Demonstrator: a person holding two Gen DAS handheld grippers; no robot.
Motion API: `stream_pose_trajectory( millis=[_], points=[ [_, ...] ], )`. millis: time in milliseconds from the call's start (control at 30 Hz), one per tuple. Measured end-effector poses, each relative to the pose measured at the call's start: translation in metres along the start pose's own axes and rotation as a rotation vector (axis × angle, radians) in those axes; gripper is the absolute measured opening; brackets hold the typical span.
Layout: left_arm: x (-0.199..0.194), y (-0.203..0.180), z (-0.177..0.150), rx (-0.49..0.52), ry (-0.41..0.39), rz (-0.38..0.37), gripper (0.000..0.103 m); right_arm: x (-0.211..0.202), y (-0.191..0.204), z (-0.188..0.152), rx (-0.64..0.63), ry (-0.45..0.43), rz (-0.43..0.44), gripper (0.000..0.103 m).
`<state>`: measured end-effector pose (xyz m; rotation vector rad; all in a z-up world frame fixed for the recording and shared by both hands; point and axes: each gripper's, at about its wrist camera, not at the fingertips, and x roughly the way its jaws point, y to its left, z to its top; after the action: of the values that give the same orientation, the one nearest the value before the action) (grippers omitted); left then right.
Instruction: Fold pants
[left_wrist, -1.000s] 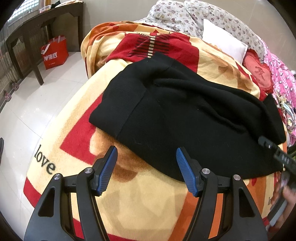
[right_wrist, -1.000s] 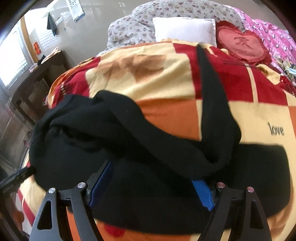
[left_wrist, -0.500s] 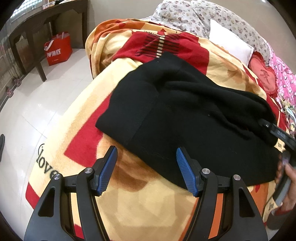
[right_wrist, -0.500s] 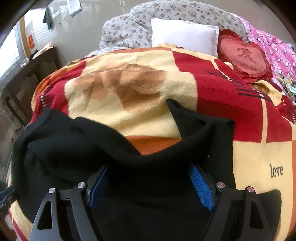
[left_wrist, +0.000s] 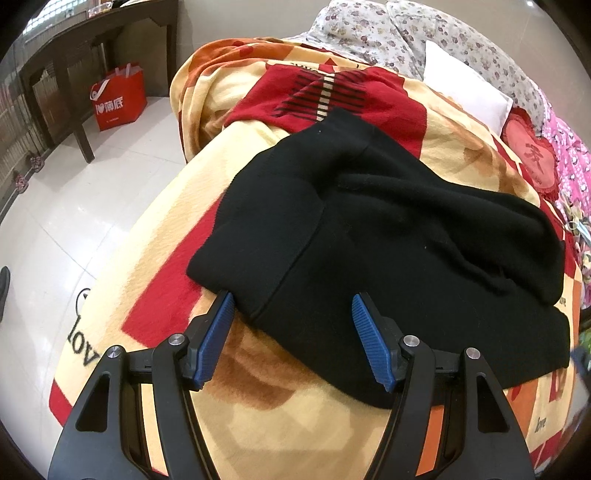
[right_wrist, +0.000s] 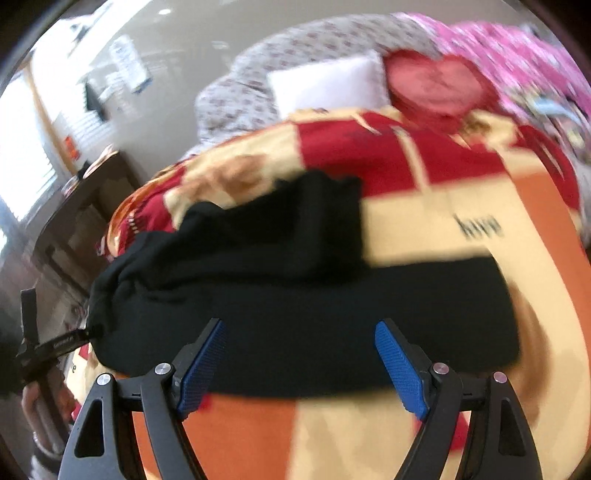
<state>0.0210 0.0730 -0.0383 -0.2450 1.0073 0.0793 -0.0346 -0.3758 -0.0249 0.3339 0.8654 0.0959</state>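
The left tongs (left_wrist: 291, 332) stand apart just above the pants' (left_wrist: 388, 251) near edge, nothing clamped. The black pants lie folded over on the blanket (left_wrist: 258, 424) covering the bed. The right tongs (right_wrist: 299, 362) are also apart and empty, with the pants (right_wrist: 295, 314) just ahead.

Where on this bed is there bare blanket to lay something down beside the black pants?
Bare blanket shows in front of the pants, around the left gripper. In the right wrist view, the yellow patch with the lettering, past the pants, is also free. It is crowded at the head: white pillow, red heart cushion, pink bedding.
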Motion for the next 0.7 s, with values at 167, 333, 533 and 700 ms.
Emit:
stream_pose_trajectory(
  millis=[167,333,533,700],
  points=[
    [0.001,-0.002,0.001,-0.010,-0.014,-0.029,0.066,-0.022,-0.043,-0.026,0.094,0.000,-0.030,0.081],
    [0.000,-0.005,0.004,-0.016,-0.037,-0.074,0.035,-0.003,-0.070,-0.023,0.176,0.003,-0.010,0.082],
    [0.003,-0.004,0.009,-0.033,-0.025,-0.104,0.016,0.033,-0.062,-0.002,0.168,-0.061,0.090,0.018],
    [-0.021,0.000,0.006,-0.026,-0.039,-0.136,0.014,0.009,-0.050,0.003,0.157,-0.132,0.122,0.006]
  ],
)
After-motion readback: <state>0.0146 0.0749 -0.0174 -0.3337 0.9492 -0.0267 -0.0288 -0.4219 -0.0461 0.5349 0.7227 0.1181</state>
